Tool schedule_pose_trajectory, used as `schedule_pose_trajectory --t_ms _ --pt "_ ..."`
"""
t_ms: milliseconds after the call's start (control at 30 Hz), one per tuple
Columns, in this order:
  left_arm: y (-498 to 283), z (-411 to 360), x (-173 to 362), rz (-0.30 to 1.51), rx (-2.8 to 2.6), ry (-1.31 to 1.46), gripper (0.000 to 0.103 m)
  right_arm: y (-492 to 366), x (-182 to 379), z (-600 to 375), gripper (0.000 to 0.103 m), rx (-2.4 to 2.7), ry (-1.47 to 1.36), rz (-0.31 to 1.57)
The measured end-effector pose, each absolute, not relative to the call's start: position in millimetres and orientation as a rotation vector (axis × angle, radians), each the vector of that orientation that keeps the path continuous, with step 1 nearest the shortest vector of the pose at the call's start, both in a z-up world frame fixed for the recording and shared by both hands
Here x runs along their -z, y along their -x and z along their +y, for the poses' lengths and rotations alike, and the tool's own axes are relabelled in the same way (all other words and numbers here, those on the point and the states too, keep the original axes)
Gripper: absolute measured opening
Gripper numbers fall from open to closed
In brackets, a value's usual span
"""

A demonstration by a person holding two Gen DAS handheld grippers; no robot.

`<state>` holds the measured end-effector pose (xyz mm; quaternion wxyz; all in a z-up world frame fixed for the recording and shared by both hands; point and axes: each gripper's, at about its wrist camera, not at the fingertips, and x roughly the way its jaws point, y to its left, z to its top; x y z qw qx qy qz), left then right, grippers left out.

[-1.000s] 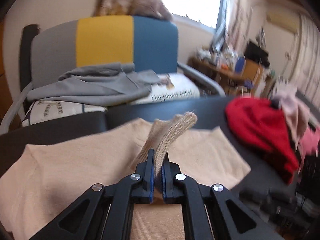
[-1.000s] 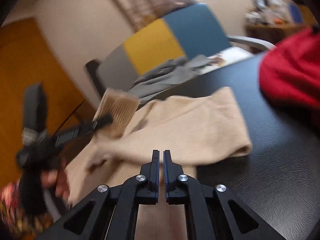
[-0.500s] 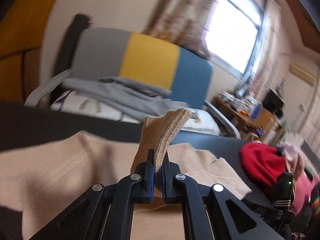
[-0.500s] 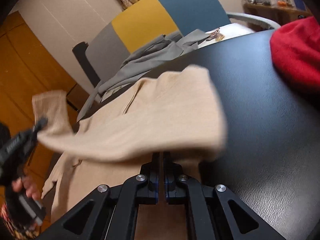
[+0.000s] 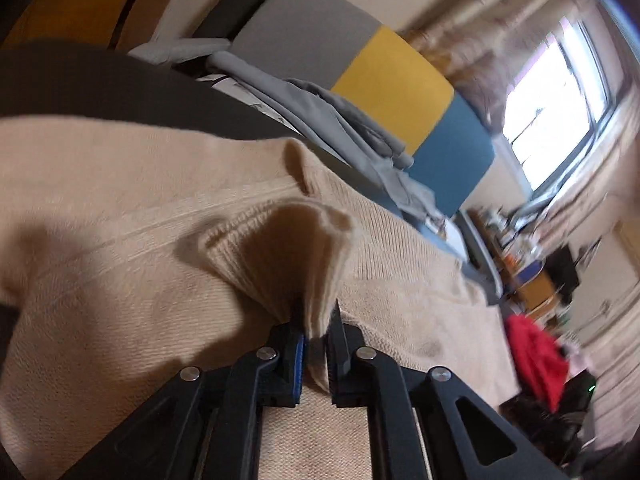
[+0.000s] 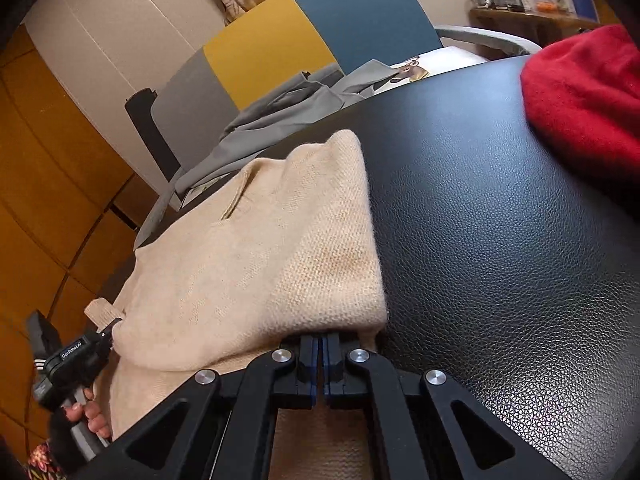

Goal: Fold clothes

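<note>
A beige knit sweater [image 6: 256, 256] lies on the black leather table [image 6: 500, 220]. In the left wrist view the sweater [image 5: 120, 208] fills the lower frame. My left gripper [image 5: 316, 328] is shut on the ribbed cuff [image 5: 292, 248] of a sleeve, held low over the sweater's body. It also shows at the lower left of the right wrist view [image 6: 106, 330], still pinching the cuff. My right gripper [image 6: 320, 344] is shut at the near edge of the sweater's folded part, which hides its tips.
A red garment [image 6: 584, 92] lies on the table at the right, also in the left wrist view [image 5: 536, 360]. A grey, yellow and blue chair [image 6: 288, 44] behind the table holds grey clothes [image 6: 288, 108]. A cluttered shelf [image 6: 532, 4] stands at the far right.
My left gripper carried the cuff leftward and down over the sweater's body. The lifted part of the sweater has settled flat into a fold on the table.
</note>
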<state>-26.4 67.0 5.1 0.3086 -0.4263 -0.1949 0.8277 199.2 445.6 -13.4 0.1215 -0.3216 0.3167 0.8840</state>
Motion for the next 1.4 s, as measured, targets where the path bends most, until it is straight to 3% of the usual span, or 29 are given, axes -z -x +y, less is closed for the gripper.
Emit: schedule_pose_trajectory --t_ms 100,233,333,400,433,467,533,600,667,733,833,967,1033,1100,1400 --pt "22 67 -6 -0.498 -2.207 1.123 0.011 -198 8 443 0.000 -2.562 0.990 0.892" --pt "18 68 -6 -0.467 -2.230 1.115 0.011 -207 -13 428 0.017 -2.553 1.076 0.732" --pt "17 74 -11 -0.464 -2.232 1.117 0.011 -220 -40 406 0.025 -2.655 1.010 0.584" --pt "17 74 -12 -0.457 -2.237 1.117 0.012 -218 -56 391 0.035 -2.706 0.909 0.437" --pt "18 74 -13 -0.449 -2.243 1.116 0.012 -215 -63 384 0.047 -2.720 0.845 0.352" --pt "18 74 -13 -0.442 -2.248 1.115 0.012 -211 -71 376 0.065 -2.730 0.782 0.267" --pt "17 74 -14 -0.428 -2.258 1.113 0.012 -195 -74 370 0.088 -2.724 0.717 0.182" --pt "16 73 -14 -0.422 -2.263 1.112 0.012 -169 -64 376 0.085 -2.721 0.791 0.214" --pt "16 72 -14 -0.418 -2.266 1.111 0.012 -144 -46 382 0.050 -2.709 0.908 0.247" --pt "15 70 -13 -0.417 -2.267 1.110 0.012 -133 -30 383 0.036 -2.673 0.969 0.241" --pt "16 68 -12 -0.434 -2.256 1.111 0.012 -132 -8 390 0.034 -2.553 1.027 0.248" --pt "19 63 -9 -0.481 -2.227 1.114 0.012 -146 4 426 0.035 -2.431 1.013 0.463" --pt "21 56 -9 -0.537 -2.192 1.124 0.014 -144 3 423 0.036 -2.432 1.021 0.411" --pt "20 46 -12 -0.565 -2.196 1.138 0.023 -140 3 415 0.037 -2.418 1.037 0.326" --pt "36 15 -6 -0.702 -2.076 1.294 0.026 -135 5 417 0.038 -2.427 1.023 0.327"
